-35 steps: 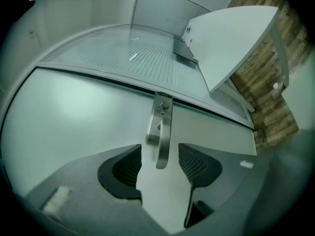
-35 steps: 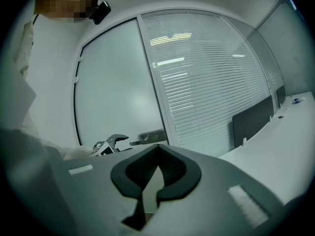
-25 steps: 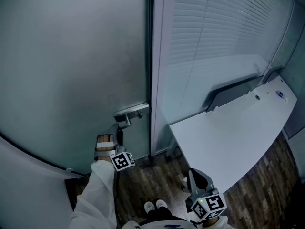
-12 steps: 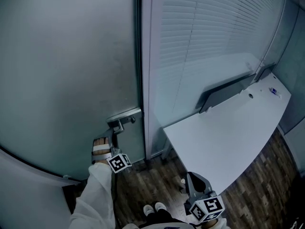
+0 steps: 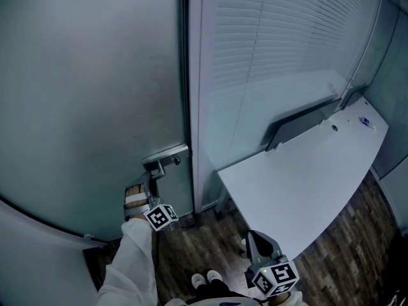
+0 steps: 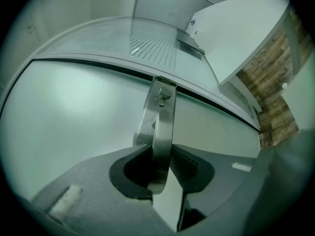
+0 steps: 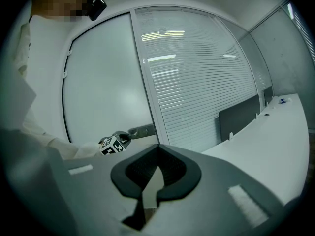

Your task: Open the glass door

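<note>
Frosted glass door (image 5: 95, 94) fills the wall ahead, closed against its frame. My left tool (image 6: 160, 167), jaws just closing, clamps the lever handle (image 6: 162, 127) at the door's right edge. Right tool (image 7: 156, 173) hangs low beside the worktop (image 5: 306, 183), jaws together, empty.

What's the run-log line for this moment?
phase: grasp | left hand-held gripper: jaws just closed on door handle | right hand-held gripper: shut, empty, away from door | glass door: closed

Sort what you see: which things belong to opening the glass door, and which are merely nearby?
In the job: glass door; door handle; left gripper, jaws just closing, handle between them.
Merely nearby: right gripper, empty; white desk; dark desk screen; window blinds.
</note>
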The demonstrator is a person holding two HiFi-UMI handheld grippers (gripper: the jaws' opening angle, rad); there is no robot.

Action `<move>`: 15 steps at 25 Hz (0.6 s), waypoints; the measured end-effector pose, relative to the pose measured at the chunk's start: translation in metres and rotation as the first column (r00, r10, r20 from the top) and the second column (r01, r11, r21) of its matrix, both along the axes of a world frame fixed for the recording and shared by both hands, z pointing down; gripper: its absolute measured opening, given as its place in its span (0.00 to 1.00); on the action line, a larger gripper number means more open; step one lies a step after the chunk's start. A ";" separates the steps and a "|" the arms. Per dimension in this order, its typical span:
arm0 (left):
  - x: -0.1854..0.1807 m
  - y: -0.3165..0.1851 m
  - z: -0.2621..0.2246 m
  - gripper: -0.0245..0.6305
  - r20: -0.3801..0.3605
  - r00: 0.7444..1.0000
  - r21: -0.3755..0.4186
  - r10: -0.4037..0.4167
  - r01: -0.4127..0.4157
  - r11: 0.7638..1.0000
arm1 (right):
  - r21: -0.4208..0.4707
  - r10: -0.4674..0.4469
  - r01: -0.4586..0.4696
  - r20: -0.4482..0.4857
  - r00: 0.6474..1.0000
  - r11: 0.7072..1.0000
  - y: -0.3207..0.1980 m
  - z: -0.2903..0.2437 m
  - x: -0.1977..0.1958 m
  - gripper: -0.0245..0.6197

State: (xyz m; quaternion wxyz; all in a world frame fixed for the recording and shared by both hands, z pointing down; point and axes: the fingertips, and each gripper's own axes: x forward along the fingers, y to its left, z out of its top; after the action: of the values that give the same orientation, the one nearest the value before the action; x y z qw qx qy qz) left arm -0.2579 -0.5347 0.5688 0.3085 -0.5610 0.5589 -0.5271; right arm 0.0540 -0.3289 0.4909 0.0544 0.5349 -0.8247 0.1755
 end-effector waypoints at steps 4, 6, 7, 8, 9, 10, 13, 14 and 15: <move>-0.001 -0.003 0.008 0.20 -0.101 0.995 0.010 -0.026 0.027 1.000 | -0.007 -0.007 0.007 0.002 1.000 1.000 -0.001 0.007 -0.002 0.04; -0.002 -0.002 0.009 0.20 -0.144 0.989 0.015 -0.040 0.042 0.999 | -0.011 -0.010 0.010 0.004 1.000 1.000 -0.002 0.009 -0.002 0.04; -0.002 -0.002 0.010 0.20 -0.164 0.985 0.018 -0.047 0.051 0.999 | -0.012 -0.013 0.013 0.005 1.000 1.000 -0.003 0.010 -0.003 0.04; -0.002 -0.003 0.011 0.20 -0.190 0.980 0.020 -0.056 0.061 0.998 | -0.014 -0.016 0.016 0.006 1.000 1.000 -0.004 0.010 -0.003 0.04; -0.002 -0.004 0.012 0.20 -0.219 0.974 0.021 -0.064 0.070 0.997 | -0.016 -0.018 0.018 0.008 1.000 1.000 -0.004 0.011 -0.004 0.04; -0.002 -0.004 0.012 0.20 -0.248 0.966 0.022 -0.070 0.078 0.997 | -0.019 -0.020 0.021 0.010 1.000 1.000 -0.005 0.011 -0.004 0.04; -0.001 -0.003 0.017 0.20 -0.337 0.938 0.027 -0.077 0.091 0.995 | -0.029 -0.029 0.029 0.021 0.999 0.999 -0.005 0.014 -0.008 0.04; 0.000 -0.004 0.022 0.20 -0.390 0.917 0.024 -0.077 0.093 0.995 | -0.030 -0.031 0.032 0.024 0.999 0.999 -0.006 0.015 -0.009 0.04; 0.001 -0.004 0.027 0.20 -0.455 0.887 0.018 -0.078 0.097 0.995 | -0.032 -0.033 0.034 0.027 0.999 0.999 -0.006 0.017 -0.010 0.04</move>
State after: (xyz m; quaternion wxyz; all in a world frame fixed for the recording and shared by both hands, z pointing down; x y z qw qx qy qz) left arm -0.2566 -0.5390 0.5955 0.1567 -0.6364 0.6506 -0.3837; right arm 0.0440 -0.3350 0.5081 0.0552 0.5175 -0.8313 0.1950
